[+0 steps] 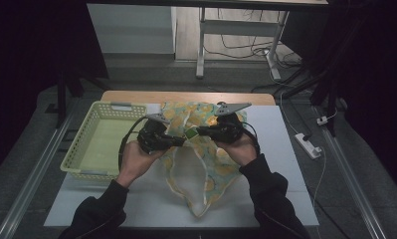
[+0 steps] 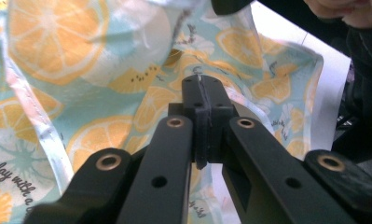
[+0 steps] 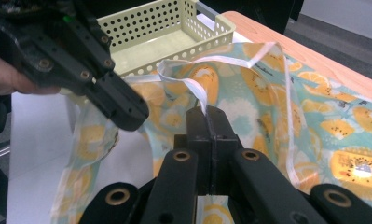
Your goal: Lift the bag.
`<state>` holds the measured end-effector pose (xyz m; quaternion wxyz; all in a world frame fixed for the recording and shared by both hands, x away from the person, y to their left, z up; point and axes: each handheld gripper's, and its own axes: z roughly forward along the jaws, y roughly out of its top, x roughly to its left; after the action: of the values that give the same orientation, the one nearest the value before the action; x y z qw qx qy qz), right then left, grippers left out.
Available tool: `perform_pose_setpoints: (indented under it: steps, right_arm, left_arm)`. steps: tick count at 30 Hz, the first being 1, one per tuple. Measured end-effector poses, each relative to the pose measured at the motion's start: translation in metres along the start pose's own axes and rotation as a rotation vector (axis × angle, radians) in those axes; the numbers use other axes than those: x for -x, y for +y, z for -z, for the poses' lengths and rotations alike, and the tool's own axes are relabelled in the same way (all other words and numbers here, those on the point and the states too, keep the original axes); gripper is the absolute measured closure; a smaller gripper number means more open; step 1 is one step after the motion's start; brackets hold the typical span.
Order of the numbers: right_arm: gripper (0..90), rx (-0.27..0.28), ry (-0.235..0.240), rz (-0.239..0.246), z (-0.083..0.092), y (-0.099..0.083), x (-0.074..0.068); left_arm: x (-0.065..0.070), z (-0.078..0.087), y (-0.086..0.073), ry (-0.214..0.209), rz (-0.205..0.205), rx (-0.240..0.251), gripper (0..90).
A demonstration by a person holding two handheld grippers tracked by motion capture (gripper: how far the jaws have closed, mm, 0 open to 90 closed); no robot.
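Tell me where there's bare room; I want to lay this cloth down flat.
The yellow basket looks bare inside. White table lies free to the right of the fruit-print cloth, and in a front strip on its left. The middle is crowded: both grippers grip the cloth there.

basket (image 1: 102, 135) blocking left, table (image 1: 280, 164) right free

Teal orange-slice-print cloth (image 1: 206, 169); pale yellow basket (image 1: 86, 130).

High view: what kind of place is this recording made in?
Probably a lab or workshop set up for recording, not a home. A white-topped work table stands among dark curtains, a power strip and loose cables lie on the grey floor, and a height-adjustable desk frame stands behind.
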<state>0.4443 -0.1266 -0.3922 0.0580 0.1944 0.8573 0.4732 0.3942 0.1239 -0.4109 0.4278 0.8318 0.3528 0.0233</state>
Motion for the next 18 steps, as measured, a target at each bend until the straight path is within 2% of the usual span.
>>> perform_pose_setpoints:
  steps: [18]
  right_arm:
    - [90.0,0.021,0.013,0.023,0.009,0.017,-0.004]
  left_arm:
    - [-0.004,0.029,0.03,0.01,-0.01,0.067,90.0]
